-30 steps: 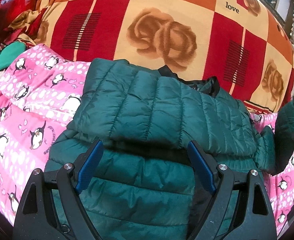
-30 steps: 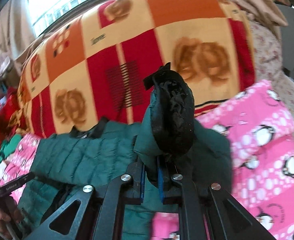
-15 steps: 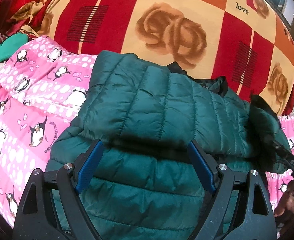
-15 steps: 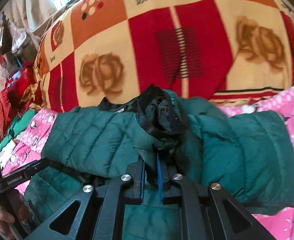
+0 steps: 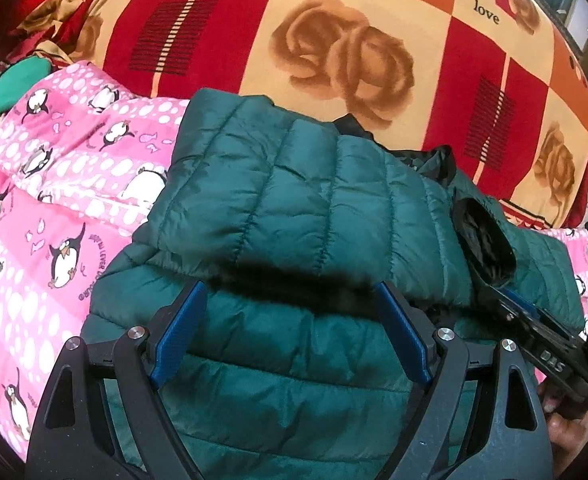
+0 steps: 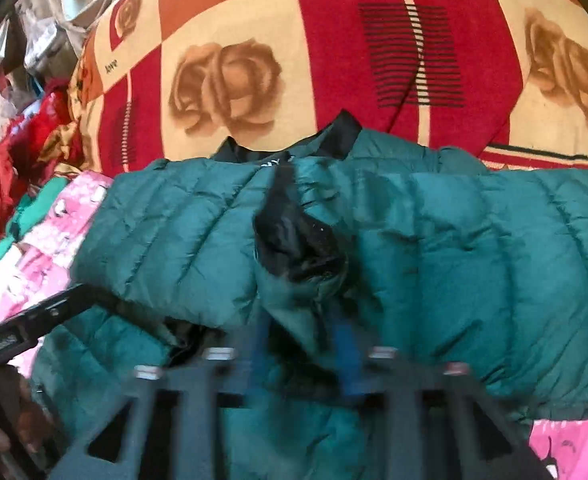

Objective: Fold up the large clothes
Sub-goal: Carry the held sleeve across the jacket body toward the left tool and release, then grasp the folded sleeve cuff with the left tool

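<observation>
Fingers (image 6: 344, 344) of right gripper (image 6: 302, 356) opening, sleeve cuff (image 6: 298, 248) between them atop green jacket (image 5: 294, 208); left gripper (image 5: 289, 336) wide, empty. Risked puffy sleeve springing back unfolded.

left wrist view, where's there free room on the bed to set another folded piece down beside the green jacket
Free: the pink penguin quilt left of the green jacket, and the rose blanket behind its collar. Crowded: the jacket's right side, where the right gripper is opening at the sleeve cuff, and the far left corner with the clothes pile.
</observation>
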The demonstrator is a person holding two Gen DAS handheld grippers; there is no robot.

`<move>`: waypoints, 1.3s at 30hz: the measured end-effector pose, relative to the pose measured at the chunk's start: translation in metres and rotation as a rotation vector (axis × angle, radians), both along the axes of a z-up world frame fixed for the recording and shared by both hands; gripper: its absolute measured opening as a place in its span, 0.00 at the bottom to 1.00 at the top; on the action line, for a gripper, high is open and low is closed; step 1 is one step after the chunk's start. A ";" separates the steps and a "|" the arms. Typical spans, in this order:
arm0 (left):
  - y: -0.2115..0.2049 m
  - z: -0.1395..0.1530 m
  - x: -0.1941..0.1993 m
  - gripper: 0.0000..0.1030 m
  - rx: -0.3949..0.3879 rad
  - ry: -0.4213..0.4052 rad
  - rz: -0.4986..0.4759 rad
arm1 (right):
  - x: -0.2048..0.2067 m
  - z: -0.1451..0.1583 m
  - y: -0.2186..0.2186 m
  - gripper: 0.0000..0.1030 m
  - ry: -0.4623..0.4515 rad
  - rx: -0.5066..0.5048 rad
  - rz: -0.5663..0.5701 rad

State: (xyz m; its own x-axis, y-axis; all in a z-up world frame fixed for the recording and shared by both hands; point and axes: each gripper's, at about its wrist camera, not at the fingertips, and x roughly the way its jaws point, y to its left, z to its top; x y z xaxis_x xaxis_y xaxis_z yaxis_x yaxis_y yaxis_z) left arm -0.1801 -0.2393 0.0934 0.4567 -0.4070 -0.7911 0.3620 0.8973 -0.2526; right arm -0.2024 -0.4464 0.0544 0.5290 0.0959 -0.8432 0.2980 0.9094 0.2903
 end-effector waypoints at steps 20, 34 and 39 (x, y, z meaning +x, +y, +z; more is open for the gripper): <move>-0.078 0.021 -0.012 0.84 -0.158 0.107 -0.257 | -0.058 0.052 -0.047 0.51 -0.016 -0.085 -0.161; -0.171 0.001 -0.012 0.84 -0.047 0.110 -0.294 | -0.092 0.059 -0.128 0.51 0.004 -0.095 -0.314; -0.192 -0.004 -0.022 0.83 0.049 0.013 -0.326 | -0.100 0.057 -0.136 0.51 -0.009 -0.074 -0.334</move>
State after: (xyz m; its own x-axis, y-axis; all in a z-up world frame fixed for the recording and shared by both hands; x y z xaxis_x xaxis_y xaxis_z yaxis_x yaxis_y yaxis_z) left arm -0.2022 -0.4313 0.0893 0.2981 -0.4912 -0.8185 0.6294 0.7458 -0.2183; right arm -0.3028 -0.5829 0.1117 0.5284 -0.1449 -0.8365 0.5804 0.7807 0.2314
